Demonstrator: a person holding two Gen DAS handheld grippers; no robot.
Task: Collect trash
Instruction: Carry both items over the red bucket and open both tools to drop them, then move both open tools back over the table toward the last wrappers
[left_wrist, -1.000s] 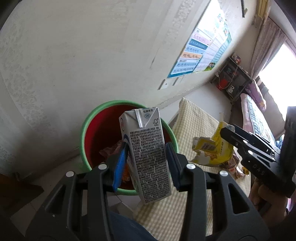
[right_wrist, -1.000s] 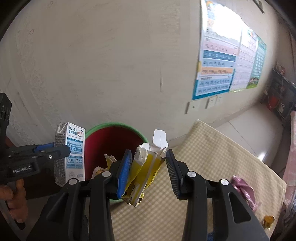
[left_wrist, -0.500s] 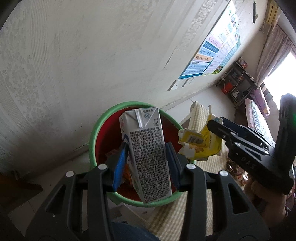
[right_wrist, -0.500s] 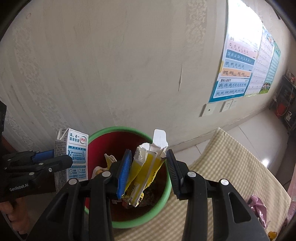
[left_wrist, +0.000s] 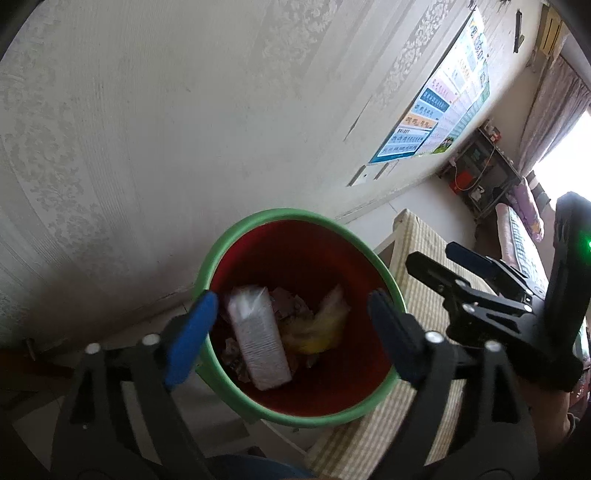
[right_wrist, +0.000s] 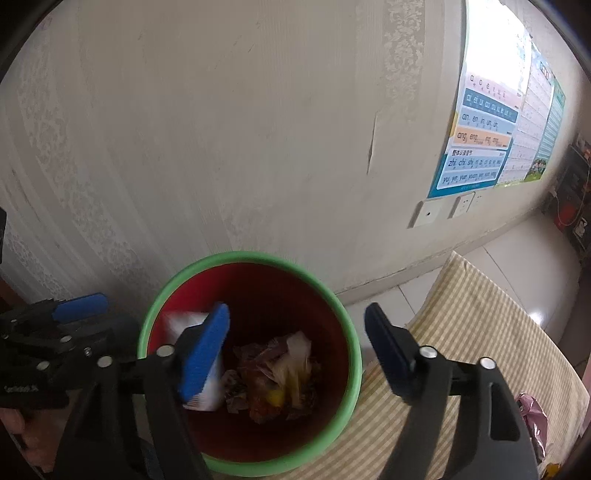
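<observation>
**Carton and wrapper fall into the bin**

The wall fills the upper part of both views, with a poster at two o'clock. Below it stands the bin, green-rimmed and red inside, beside a checked cloth at four o'clock. A pink bag lies on that cloth, well apart from the bin.

The left gripper hangs over the bin's mouth, its jaws opening with nothing pressed between them. The right gripper does the same, jaws opening and empty.

The white carton is blurred inside the bin at seven o'clock, tilted on other litter. The yellow wrapper sits just beside it, near the centre.

The carton looks light and fairly stiff, best pinched across its flat sides. The wrapper looks thin and soft, likely to crumple; take it by a bunched fold. The pink bag probably handles likewise
</observation>
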